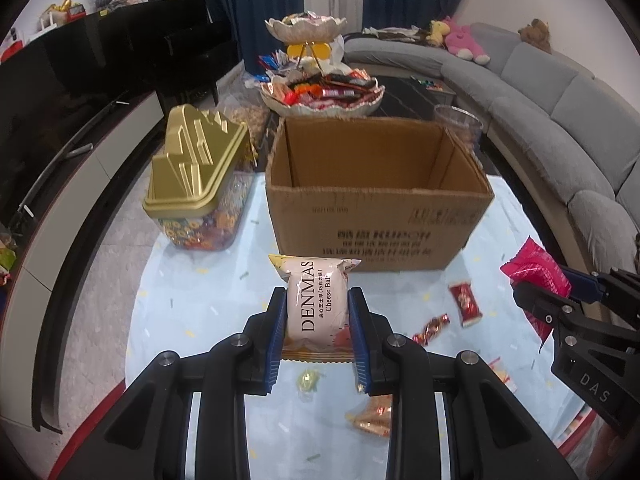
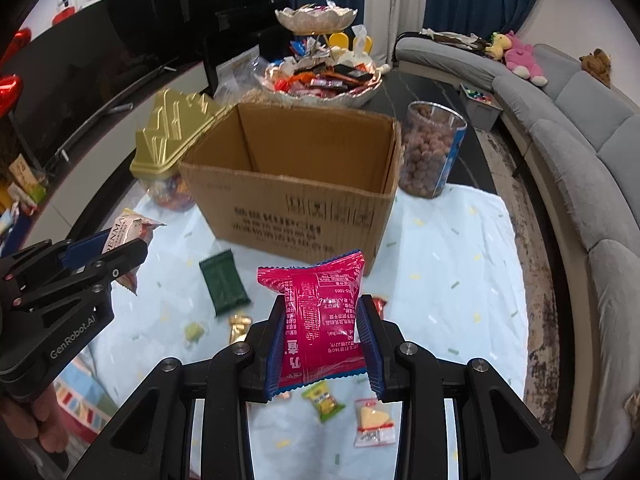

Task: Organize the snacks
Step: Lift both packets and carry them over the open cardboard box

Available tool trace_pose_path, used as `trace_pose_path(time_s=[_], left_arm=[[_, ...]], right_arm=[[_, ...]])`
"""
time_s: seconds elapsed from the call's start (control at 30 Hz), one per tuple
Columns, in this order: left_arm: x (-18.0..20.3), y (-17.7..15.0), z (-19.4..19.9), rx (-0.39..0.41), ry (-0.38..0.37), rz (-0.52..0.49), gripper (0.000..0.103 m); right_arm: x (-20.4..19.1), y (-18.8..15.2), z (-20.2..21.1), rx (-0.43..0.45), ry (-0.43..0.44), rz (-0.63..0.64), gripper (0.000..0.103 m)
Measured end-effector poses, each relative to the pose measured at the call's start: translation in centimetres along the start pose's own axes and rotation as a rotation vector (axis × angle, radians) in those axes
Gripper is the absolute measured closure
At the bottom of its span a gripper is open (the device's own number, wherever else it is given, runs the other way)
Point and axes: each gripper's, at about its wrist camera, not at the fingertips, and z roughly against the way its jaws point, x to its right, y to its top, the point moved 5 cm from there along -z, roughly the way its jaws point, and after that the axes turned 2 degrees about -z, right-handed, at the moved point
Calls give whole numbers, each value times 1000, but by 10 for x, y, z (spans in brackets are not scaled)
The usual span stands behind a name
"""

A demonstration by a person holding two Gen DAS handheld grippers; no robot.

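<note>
Left wrist view: my left gripper (image 1: 318,322) pinches the white DENMAS packet (image 1: 316,306) between its blue pads, held above the pale tablecloth (image 1: 224,280). Loose below and right of it: a gold-wrapped candy (image 1: 370,420), a red twist candy (image 1: 431,328), a small red packet (image 1: 465,303). Right wrist view: my right gripper (image 2: 325,338) clamps the magenta snack bag (image 2: 320,320) by both sides, also off the cloth. On the cloth beside it: a green packet (image 2: 224,282), a yellow-green candy (image 2: 323,397), a cheese wedge pack (image 2: 374,422). Just beyond both snacks stands the open cardboard box (image 1: 376,224), top open. Gold-lidded jar (image 1: 198,184) to its left, clear tub of brown balls (image 2: 432,150) to its right. Tiered snack bowl (image 1: 320,96) behind the box.
</note>
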Motion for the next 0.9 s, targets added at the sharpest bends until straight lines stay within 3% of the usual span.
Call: trace_pose_path(time_s=[0.9], left_arm=[[-5,95,-19,76,14,0,73]], right_arm=[[15,96,-5,113,-33,-118,68]])
